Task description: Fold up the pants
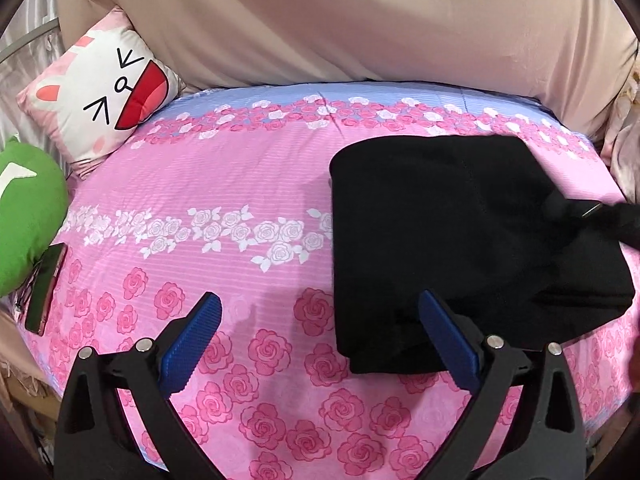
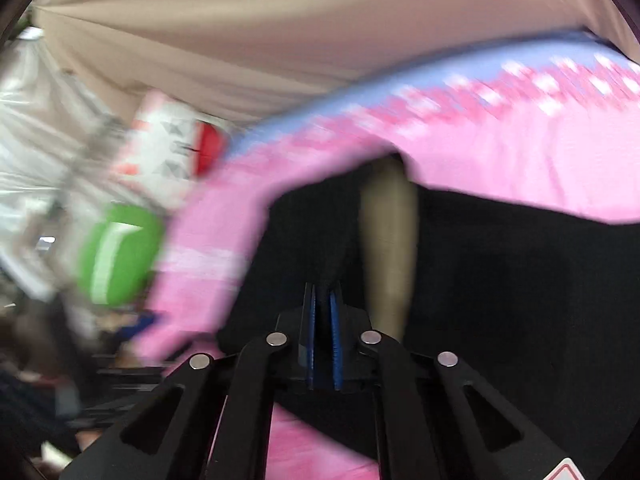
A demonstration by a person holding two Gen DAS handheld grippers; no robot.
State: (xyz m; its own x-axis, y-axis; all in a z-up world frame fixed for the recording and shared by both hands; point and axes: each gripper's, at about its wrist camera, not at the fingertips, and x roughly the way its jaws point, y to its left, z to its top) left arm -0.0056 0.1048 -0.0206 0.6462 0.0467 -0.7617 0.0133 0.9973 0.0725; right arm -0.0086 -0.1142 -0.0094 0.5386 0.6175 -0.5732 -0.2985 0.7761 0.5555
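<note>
The black pants (image 1: 460, 240) lie in a folded bundle on the right half of the pink rose-print bed sheet (image 1: 224, 184). My left gripper (image 1: 320, 298) hangs open and wide above the sheet. Its right blue pad (image 1: 448, 336) is over the bundle's near left corner, and nothing is between the fingers. My right gripper (image 1: 612, 216) reaches in from the right edge and pinches up a tuft of the black cloth. The right wrist view is blurred. There my right gripper (image 2: 324, 292) has its blue pads together with black cloth of the pants (image 2: 500, 280) between them.
A white cat-face cushion (image 1: 100, 92) and a green cushion (image 1: 28, 216) sit at the bed's left side. A phone in a red case (image 1: 44, 288) lies beside them on the sheet. Beige fabric (image 1: 320, 20) hangs behind the bed. A tan strip (image 2: 390, 240) shows in the black cloth.
</note>
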